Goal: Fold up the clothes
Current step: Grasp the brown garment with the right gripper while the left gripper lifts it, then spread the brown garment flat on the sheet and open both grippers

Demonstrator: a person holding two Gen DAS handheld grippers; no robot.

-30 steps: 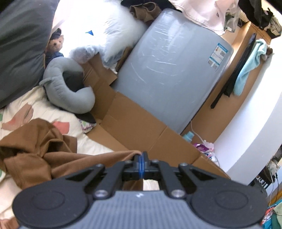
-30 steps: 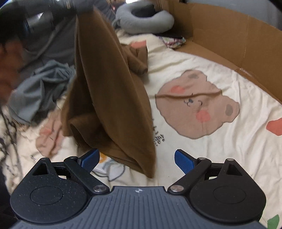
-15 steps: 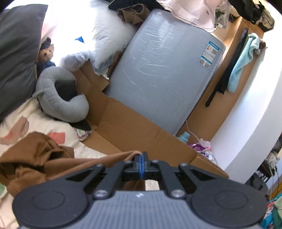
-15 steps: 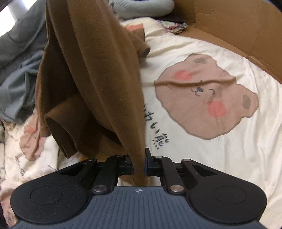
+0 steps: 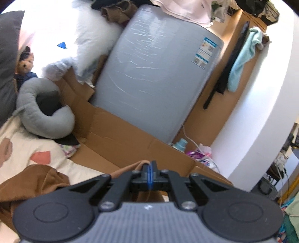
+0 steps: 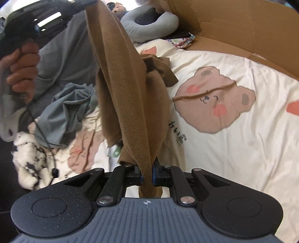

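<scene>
A brown garment [image 6: 129, 89] hangs stretched between both grippers above the bed. My right gripper [image 6: 147, 172] is shut on its lower edge. My left gripper [image 5: 149, 172] is shut on its upper edge; it shows at the top left of the right wrist view [image 6: 46, 16], held by a hand. The rest of the brown garment [image 5: 35, 181] sags onto the bear-print sheet [image 6: 233, 140].
A grey neck pillow [image 5: 44, 112] and a cardboard wall [image 5: 121, 134] stand at the bed's far side. A grey appliance [image 5: 155, 78] stands behind the cardboard. A grey garment [image 6: 71, 106] and a white spotted fabric [image 6: 29, 164] lie at the left.
My right gripper has shut on the brown garment's lower edge. My left gripper has lifted its end higher, so the cloth now hangs taut between them.
</scene>
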